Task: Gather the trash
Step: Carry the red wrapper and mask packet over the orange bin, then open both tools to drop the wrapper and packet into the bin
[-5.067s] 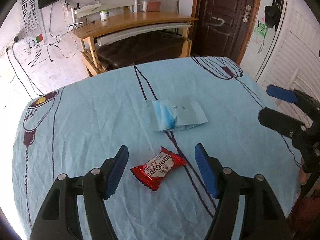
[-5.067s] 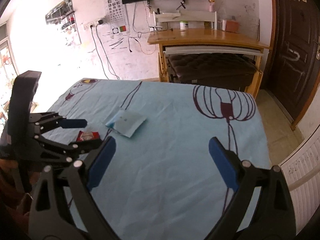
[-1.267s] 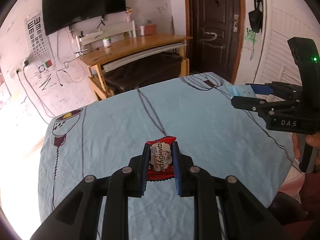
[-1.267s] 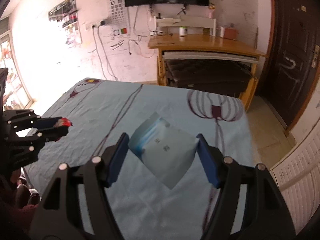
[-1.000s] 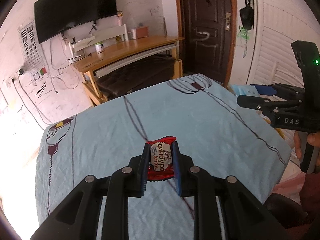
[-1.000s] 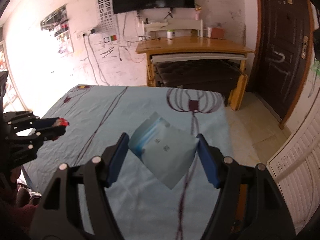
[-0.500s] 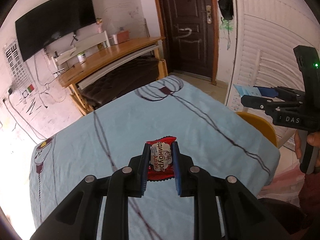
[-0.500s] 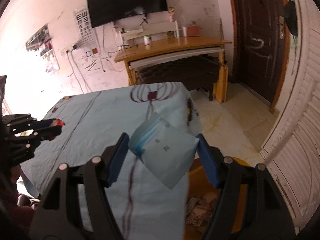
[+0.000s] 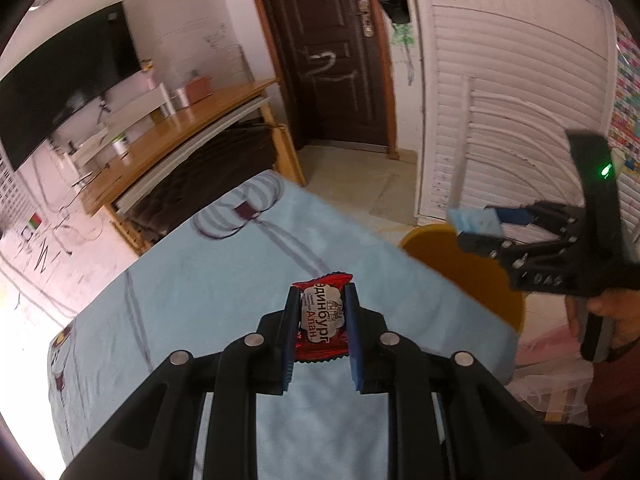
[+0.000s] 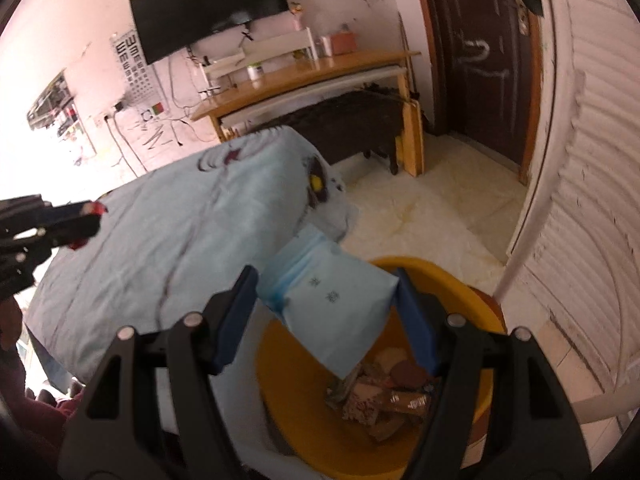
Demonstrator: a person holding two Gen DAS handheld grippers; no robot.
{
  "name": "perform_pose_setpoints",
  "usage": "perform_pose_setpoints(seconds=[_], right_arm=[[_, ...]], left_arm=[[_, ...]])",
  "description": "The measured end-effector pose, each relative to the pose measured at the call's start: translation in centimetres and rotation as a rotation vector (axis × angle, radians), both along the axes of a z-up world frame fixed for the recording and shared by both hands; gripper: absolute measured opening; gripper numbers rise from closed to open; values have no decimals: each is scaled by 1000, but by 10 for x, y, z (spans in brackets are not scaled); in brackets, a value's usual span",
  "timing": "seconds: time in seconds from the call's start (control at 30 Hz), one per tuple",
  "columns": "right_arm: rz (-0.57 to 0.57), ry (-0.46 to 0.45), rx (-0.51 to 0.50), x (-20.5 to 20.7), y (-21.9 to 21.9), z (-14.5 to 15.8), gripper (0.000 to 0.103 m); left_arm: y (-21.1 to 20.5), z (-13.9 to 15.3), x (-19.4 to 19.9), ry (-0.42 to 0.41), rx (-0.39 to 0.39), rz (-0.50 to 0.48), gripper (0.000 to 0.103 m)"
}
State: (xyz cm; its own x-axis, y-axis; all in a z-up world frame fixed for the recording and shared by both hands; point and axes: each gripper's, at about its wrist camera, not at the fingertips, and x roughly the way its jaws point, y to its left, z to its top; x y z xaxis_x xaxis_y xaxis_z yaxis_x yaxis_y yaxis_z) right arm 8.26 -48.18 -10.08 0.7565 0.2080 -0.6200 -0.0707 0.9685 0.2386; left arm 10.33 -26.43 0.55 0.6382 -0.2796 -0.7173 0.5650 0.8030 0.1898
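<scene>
Left wrist view: my left gripper is clenched on the red candy wrapper, which stands upright between the 2 blue pads, white label facing me.
Under it: the table under its light blue cloth, with dark line drawings on the fabric.
Far left: a black screen on the wall above a wooden desk.
Far middle: a dark brown door.
Right, same view: my right gripper hangs past the right edge of the table, over the yellow bin; my hand wraps its handle.
Right wrist view: at the far left my left gripper shows side-on, a sliver of red wrapper at its tips.
Middle: my right gripper is grasping the pale blue packet by its 2 side edges; the packet is tilted, its darker blue torn flap to the left.
Packet's place: in the air above the yellow bin, just off the near right corner of the table.
In the bin: brown and tan wrappers lie on the bottom.
Right: white louvred doors run along the wall.
</scene>
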Motion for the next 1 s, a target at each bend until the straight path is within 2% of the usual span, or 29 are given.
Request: perform_pose_setpoints(seconds=[0.33, 0.57, 0.8, 1.0], right_arm=[[-38, 57, 73, 1, -38, -41, 68], [-64, 90, 113, 2, -59, -64, 79], [-87, 104, 154, 0, -75, -77, 80], [-84, 90, 182, -3, -81, -76, 82]], left_arm=[[-65, -13, 4, 42, 18, -75, 17], [-102, -27, 10, 90, 15, -112, 17], [-131, -49, 21, 188, -13, -127, 17], [-141, -57, 25, 224, -49, -126, 17]])
